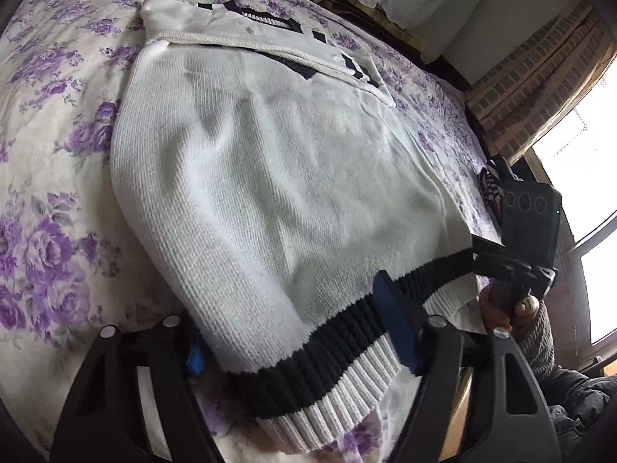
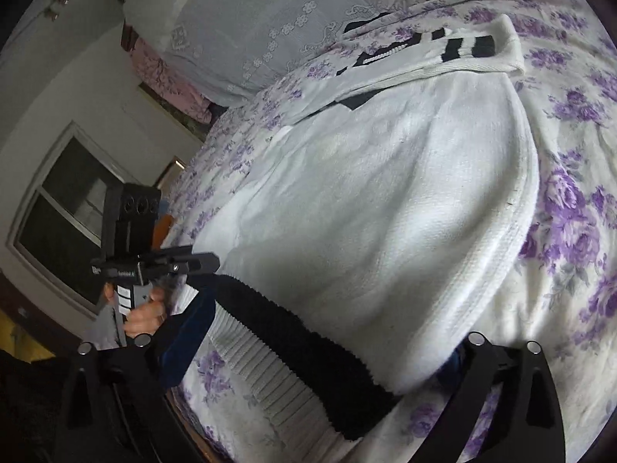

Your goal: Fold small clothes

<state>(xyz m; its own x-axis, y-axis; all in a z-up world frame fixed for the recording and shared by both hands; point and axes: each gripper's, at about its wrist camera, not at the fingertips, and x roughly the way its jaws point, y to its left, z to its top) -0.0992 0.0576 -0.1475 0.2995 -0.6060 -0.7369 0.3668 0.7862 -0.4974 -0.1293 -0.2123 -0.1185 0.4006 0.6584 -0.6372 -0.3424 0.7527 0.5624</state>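
A white knitted sweater [image 1: 262,177] lies flat on a bed, its black-and-white ribbed hem [image 1: 327,355] nearest the cameras and its black-patterned collar end [image 2: 455,48] farthest. My left gripper [image 1: 287,314] straddles one hem corner. One blue finger [image 1: 397,316] rests on the ribbing, and the other blue pad [image 1: 194,359] sits at the sweater's side edge. My right gripper [image 2: 331,328] straddles the other hem corner. Its left blue finger [image 2: 189,328] lies beside the ribbing and its far finger is hidden by fabric. Both sets of jaws stand wide with the hem between them.
The purple-flowered bedsheet [image 1: 50,231] spreads around the sweater. Lace-covered pillows [image 2: 270,34] sit at the head of the bed. A bright window [image 1: 578,177] and brick wall [image 1: 532,77] lie to one side, a dark window [image 2: 69,208] to the other. A knit sleeve [image 1: 540,339] is close by.
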